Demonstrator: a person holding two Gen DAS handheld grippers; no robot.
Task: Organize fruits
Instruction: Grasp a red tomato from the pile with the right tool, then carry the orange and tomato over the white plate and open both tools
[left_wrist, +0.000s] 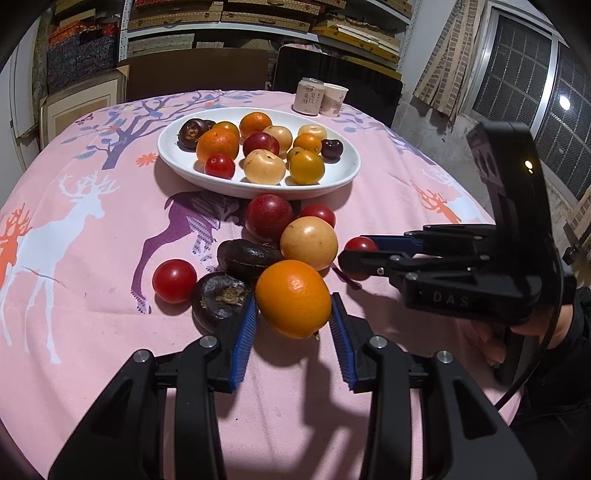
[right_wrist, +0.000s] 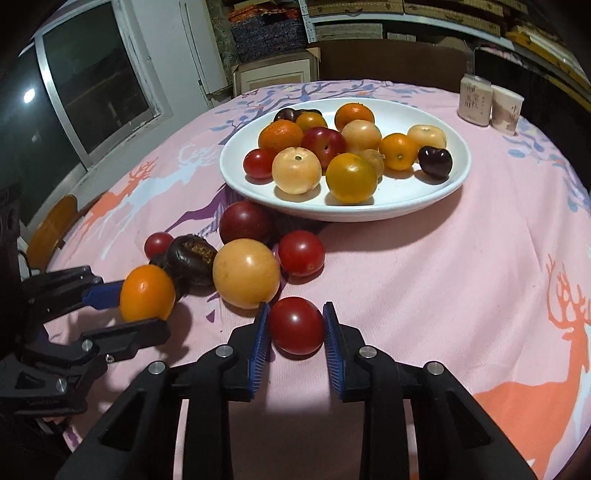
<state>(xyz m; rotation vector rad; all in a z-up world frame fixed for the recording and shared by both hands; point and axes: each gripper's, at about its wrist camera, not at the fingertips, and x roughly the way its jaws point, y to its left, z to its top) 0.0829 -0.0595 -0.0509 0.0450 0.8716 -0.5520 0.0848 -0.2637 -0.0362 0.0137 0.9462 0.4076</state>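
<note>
A white oval plate (left_wrist: 347, 173) (right_wrist: 458, 177) holds several oranges, yellow fruits, plums and tomatoes. In front of it on the pink cloth lie loose fruits: a dark red plum (left_wrist: 267, 218), a pale yellow fruit (left_wrist: 308, 243), two dark brown fruits (left_wrist: 218, 299) and two red tomatoes (left_wrist: 174, 280). My left gripper (left_wrist: 293, 301) (right_wrist: 144, 310) is shut on an orange (left_wrist: 293, 299) (right_wrist: 147, 293). To its right, my right gripper (right_wrist: 296, 310) (left_wrist: 356, 251) is shut on a red tomato (right_wrist: 295, 325) (left_wrist: 360, 245), with both blue pads against its sides.
A can (left_wrist: 307, 95) and a paper cup (left_wrist: 334, 99) stand at the table's far edge. Behind them are a dark chair back (left_wrist: 332, 77) and shelves. A person's hand (left_wrist: 491, 343) holds the right gripper's handle. The round table's edge curves close on both sides.
</note>
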